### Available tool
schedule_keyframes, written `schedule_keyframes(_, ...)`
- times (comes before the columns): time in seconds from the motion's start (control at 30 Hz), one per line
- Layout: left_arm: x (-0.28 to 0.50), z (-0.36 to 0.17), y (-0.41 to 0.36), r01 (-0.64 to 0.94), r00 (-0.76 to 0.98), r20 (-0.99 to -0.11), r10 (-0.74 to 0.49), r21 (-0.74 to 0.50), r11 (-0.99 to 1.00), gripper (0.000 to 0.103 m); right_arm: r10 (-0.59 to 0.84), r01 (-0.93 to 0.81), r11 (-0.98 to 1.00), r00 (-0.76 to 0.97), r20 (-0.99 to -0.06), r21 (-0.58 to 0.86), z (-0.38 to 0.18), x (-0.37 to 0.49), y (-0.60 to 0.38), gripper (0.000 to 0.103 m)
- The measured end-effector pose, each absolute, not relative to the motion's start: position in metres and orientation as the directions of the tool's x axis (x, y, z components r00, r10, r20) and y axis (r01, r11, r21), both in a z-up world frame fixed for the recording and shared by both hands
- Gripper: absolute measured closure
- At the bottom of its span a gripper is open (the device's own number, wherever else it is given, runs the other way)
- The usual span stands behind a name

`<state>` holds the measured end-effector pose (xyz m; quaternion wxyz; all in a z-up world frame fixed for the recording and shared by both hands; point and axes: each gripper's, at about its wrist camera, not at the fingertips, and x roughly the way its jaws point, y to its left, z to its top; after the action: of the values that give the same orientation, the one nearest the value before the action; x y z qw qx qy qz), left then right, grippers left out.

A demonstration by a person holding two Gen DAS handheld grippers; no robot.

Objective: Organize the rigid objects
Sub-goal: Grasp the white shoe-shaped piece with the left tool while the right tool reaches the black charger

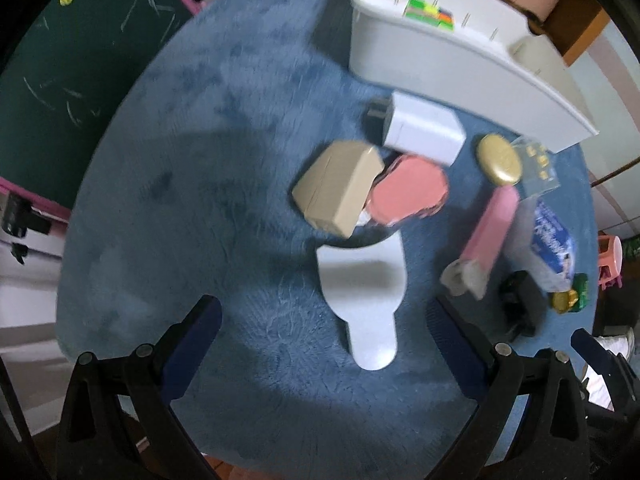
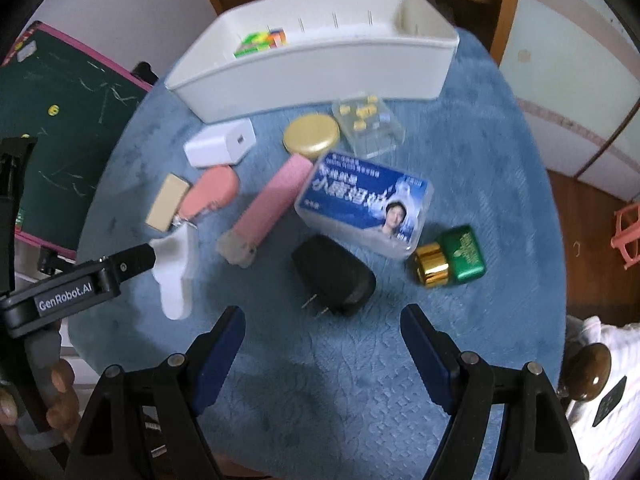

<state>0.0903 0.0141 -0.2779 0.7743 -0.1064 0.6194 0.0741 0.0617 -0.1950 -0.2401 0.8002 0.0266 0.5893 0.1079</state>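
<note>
My left gripper (image 1: pixel 324 320) is open and empty just above a white shoehorn-shaped piece (image 1: pixel 362 280), which lies between its fingers. Beyond it lie a tan box (image 1: pixel 338 186), a pink oval case (image 1: pixel 408 190) and a white charger (image 1: pixel 424 128). My right gripper (image 2: pixel 322 322) is open and empty just short of a black plug adapter (image 2: pixel 334 276). Around it lie a blue-labelled clear box (image 2: pixel 366 204), a green jar with gold cap (image 2: pixel 450 256), a pink bar (image 2: pixel 268 210), a gold lid (image 2: pixel 311 136) and a clear pill case (image 2: pixel 368 124). A white bin (image 2: pixel 316 68) at the back holds a colourful cube (image 2: pixel 262 40).
All lies on a round table with a blue fuzzy cover (image 2: pixel 360 380). A green chalkboard with a pink frame (image 1: pixel 72 72) stands to the left. The left gripper's body (image 2: pixel 76 280) shows at the left of the right wrist view. A pink stool (image 2: pixel 628 232) stands at the right.
</note>
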Motion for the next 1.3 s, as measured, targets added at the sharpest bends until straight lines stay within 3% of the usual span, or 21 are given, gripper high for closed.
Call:
schedule_keyframes(0.43,0.093,-0.307,0.020,-0.306,0.159,-0.986,-0.050,-0.098,0.947,0.002,0.141,-0.096,0.988,0.229,-0.963,0.121,-0.279,0.086,-0.190,0.023)
schedule_keyframes(0.67,0.095,-0.315,0.025,-0.320,0.151,-0.986,-0.073,-0.118,0.940,0.002,0.126,-0.130,0.986,0.211,-0.969,0.100,-0.288,0.097,-0.179,0.039)
schedule_keyframes(1.07,0.107,-0.329,0.019,-0.349,0.116,-0.992,-0.054,-0.092,0.933,0.002,0.075,-0.184,0.982,0.220,-0.973,0.034,-0.301,0.105,-0.159,0.048)
schedule_keyframes(1.17,0.105,-0.329,0.015,-0.350,0.126,-0.990,-0.057,-0.098,0.931,0.010,0.076,-0.195,0.980,0.227,-0.971,0.031,-0.300,0.098,-0.156,0.049)
schedule_keyframes(1.23,0.104,-0.324,0.008,-0.337,0.139,-0.988,-0.070,-0.114,0.935,0.021,0.077,-0.201,0.979,0.229,-0.970,0.031,-0.298,0.092,-0.160,0.049)
schedule_keyframes(1.3,0.105,-0.319,0.001,-0.309,0.149,-0.987,-0.064,-0.108,0.945,0.041,0.083,-0.201,0.979,0.228,-0.970,0.036,-0.298,0.088,-0.160,0.049)
